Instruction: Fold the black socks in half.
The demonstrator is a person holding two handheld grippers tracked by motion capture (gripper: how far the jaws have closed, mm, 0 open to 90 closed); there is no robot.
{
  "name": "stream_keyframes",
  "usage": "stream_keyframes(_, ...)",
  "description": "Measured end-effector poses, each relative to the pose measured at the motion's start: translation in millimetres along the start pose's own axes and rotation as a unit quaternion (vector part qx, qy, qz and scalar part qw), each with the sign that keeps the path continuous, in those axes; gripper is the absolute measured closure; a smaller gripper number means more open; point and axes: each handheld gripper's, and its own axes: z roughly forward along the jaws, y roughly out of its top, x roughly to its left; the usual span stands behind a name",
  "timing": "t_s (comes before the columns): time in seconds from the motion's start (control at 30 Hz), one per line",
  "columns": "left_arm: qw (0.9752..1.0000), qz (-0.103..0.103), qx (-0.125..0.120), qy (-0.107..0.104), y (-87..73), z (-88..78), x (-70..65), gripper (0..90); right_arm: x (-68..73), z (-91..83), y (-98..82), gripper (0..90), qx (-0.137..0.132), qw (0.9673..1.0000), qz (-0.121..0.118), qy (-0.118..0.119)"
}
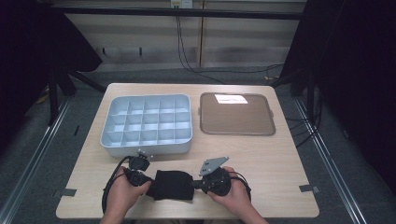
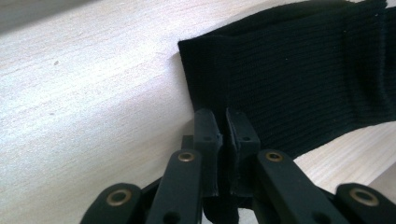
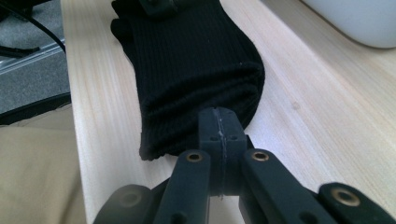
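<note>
High view: a light wooden table (image 1: 280, 186) with a folded black ribbed cloth (image 1: 172, 185) lying near its front edge, the edge closest to the person. A person's two hands come in from that edge, each holding a black gripper, one at either end of the cloth.

The left gripper (image 1: 145, 182) meets the cloth's left end. In the left gripper view, the left gripper (image 2: 226, 122) has its jaws nearly together with a thin fold of the cloth (image 2: 299, 79) pinched between the pads at the cloth's near edge.

The right gripper (image 1: 195, 184), topped by a grey three-cornered plate, meets the cloth's right end. In the right gripper view, the right gripper (image 3: 221, 122) has its jaws pressed flat together at the rounded folded end of the cloth (image 3: 196, 65); whether any fabric is caught between them I cannot tell.

Beyond the cloth, toward the far side of the table, sits a pale blue tray (image 1: 145, 148) divided into many small compartments. To the right of that tray, also beyond the cloth, lies a brown flat lid (image 1: 236, 131) with a raised rim.
</note>
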Motion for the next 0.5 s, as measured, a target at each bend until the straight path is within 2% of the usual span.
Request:
stream_keyframes(0.13, 1.0000, -0.002, 0.006, -0.004, 1.1, -1.5, 0.0, 85.3, -1.8, 1.9, -2.4, 90.0, 0.000, 1.0000, 0.008, 0.003)
stream_keyframes(0.5, 1.0000, 0.002, 0.000, -0.002, 4.1, -8.8, -2.7, 85.6, -2.8, 3.8, -4.4, 90.0, 0.006, 0.9999, 0.009, 0.000)
